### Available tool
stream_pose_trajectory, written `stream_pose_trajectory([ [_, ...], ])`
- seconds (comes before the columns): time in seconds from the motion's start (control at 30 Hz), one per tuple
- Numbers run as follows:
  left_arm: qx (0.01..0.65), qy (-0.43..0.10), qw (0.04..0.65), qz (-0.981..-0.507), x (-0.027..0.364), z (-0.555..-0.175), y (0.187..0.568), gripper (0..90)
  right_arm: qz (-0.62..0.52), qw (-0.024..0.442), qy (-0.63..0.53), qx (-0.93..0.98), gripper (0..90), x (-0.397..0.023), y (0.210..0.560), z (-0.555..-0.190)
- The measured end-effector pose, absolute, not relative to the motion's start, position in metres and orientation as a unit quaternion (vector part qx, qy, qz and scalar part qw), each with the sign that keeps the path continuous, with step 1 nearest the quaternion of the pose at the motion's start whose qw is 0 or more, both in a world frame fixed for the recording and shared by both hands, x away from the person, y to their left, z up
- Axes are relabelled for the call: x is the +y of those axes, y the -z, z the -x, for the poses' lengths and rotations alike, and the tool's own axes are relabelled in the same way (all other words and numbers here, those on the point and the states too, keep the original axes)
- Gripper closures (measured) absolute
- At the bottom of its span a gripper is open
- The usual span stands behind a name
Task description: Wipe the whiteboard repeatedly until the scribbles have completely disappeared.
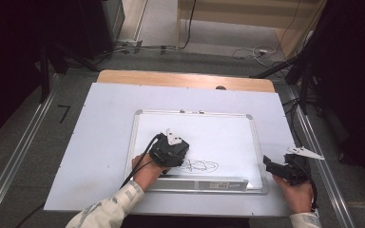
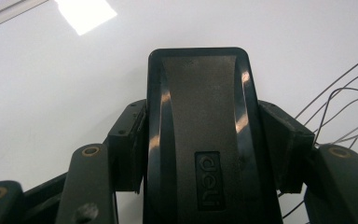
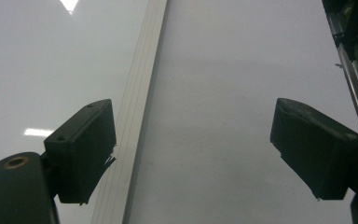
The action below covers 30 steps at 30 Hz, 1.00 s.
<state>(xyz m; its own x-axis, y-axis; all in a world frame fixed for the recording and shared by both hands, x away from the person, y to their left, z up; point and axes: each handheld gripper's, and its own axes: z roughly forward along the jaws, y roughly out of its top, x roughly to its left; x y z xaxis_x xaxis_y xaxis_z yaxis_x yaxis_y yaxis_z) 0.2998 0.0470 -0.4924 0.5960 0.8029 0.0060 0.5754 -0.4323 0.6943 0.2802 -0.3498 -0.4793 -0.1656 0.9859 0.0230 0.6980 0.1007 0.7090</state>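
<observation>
High view: left gripper (image 1: 170, 151) sat on white aluminium-framed whiteboard (image 1: 145, 128) beside black scribble (image 1: 198, 165). Left gripper view: jaws clamped black plastic eraser (image 2: 200, 140). Right gripper view: right gripper (image 3: 193, 154) gaped, holding nothing, over board's frame

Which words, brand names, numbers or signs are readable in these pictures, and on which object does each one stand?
"deli": moulded upright on the black eraser held in the left tongs.
Label on the whiteboard's tray: too small to read.
Black scribble on the whiteboard: loose loops, no letters or numbers.
Right tongs: no text.
</observation>
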Motion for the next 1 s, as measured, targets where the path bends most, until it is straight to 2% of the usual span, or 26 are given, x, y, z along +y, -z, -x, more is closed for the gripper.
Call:
stream_pose_trajectory([
  [1.0, 0.412, -0.163, 0.320, -0.837, 0.035, -0.306, 0.491, 40.4, -0.597, 0.239, -0.299, 0.705, 12.9, -0.347, 0.479, -0.282],
])
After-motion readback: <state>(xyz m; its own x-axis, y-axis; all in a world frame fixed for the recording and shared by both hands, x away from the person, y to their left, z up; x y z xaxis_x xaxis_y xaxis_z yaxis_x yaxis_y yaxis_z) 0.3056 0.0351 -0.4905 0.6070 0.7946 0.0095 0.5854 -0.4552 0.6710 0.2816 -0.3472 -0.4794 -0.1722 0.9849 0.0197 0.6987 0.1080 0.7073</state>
